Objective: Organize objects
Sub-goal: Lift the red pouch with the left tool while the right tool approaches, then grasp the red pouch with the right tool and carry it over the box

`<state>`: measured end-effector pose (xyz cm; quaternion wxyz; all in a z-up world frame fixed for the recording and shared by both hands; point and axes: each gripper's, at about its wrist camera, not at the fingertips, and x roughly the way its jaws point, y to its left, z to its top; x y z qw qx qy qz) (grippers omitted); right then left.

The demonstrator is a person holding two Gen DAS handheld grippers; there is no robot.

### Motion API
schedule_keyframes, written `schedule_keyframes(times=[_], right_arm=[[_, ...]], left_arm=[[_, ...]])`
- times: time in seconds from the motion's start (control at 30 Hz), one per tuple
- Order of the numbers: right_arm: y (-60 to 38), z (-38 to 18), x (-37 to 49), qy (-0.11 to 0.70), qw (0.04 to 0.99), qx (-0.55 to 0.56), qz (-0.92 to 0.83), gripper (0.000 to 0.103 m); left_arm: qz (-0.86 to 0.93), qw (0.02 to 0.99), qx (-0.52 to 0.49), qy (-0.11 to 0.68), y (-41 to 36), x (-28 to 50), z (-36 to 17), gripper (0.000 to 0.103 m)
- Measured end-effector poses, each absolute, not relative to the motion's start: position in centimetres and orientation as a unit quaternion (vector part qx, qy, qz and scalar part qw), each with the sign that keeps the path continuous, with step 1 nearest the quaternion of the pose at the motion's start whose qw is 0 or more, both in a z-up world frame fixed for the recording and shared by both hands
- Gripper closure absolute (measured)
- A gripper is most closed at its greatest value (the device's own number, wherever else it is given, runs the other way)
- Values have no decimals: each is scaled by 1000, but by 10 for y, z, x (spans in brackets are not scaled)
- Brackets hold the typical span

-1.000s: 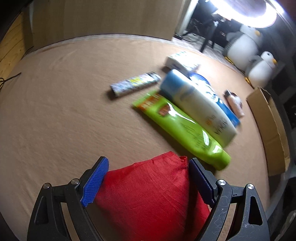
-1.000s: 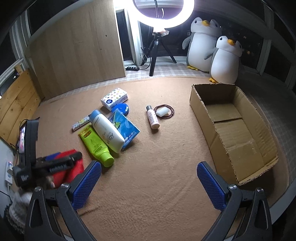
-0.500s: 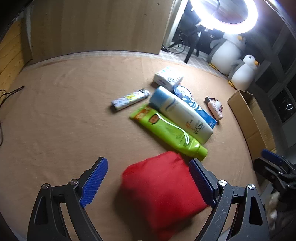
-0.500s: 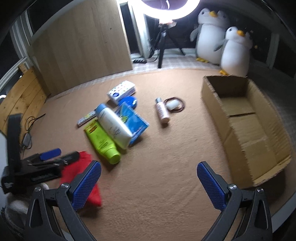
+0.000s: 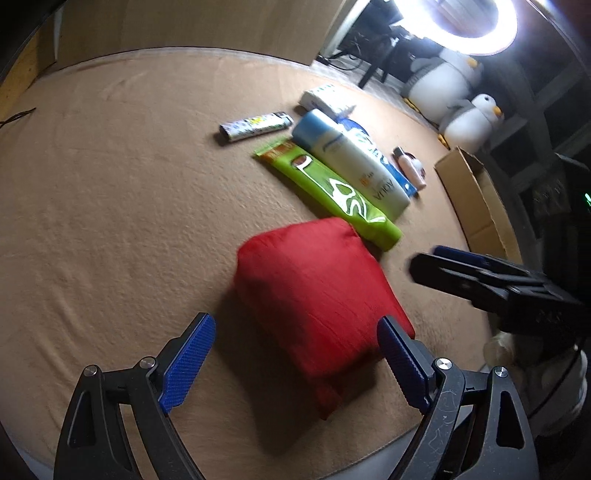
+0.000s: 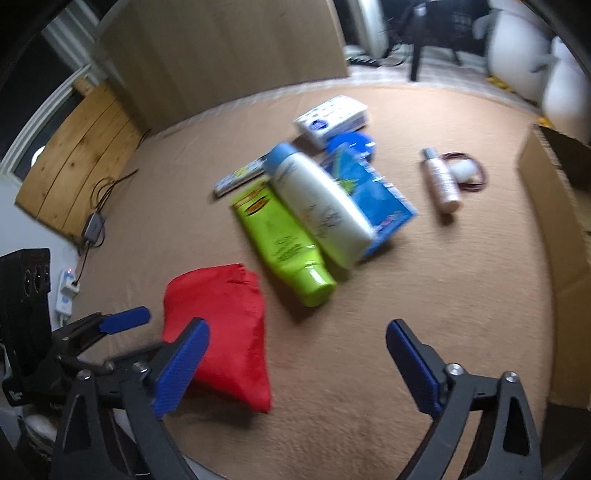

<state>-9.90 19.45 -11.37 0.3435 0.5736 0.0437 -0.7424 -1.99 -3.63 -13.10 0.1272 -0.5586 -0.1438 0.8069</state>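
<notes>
1. On the tan mat, near its front edge, the red pouch (image 5: 317, 295) lies free beside the green tube (image 6: 284, 240).
2. My left gripper (image 5: 295, 363) hangs released, grasping nothing.
3. My right gripper (image 6: 295, 363) is closing on nothing; I should centre over the pouch before clamping.

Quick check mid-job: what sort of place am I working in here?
Probably a home room set up for filming: a ring light on a stand, plush penguins by the wall, and toiletries laid out on a tan carpet.

Home recording corner, ring light (image 5: 476, 33), plush penguins (image 5: 472, 118), carpeted floor (image 5: 110, 203), wood panels (image 6: 77, 162)
</notes>
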Motion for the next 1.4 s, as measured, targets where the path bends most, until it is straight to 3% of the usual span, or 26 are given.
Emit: schedule_keyframes(times=[0.13, 0.33, 0.67, 1.07, 1.4], right_arm=[[185, -129, -103, 15, 365, 607, -706, 22], [172, -137, -102, 18, 379, 618, -689, 25], [162, -141, -97, 12, 402, 629, -665, 49], [189, -118, -98, 0, 393, 613, -685, 49], [271, -86, -103, -34, 353, 579, -734, 49]], left_arm=[[803, 138, -562, -144, -31, -20, -134, 12], [798, 152, -567, -137, -22, -20, -138, 24], [799, 155, -565, -136, -16, -20, -139, 30], [805, 179, -552, -124, 18, -23, -118, 33], [816, 246, -515, -91, 99, -49, -77, 33]])
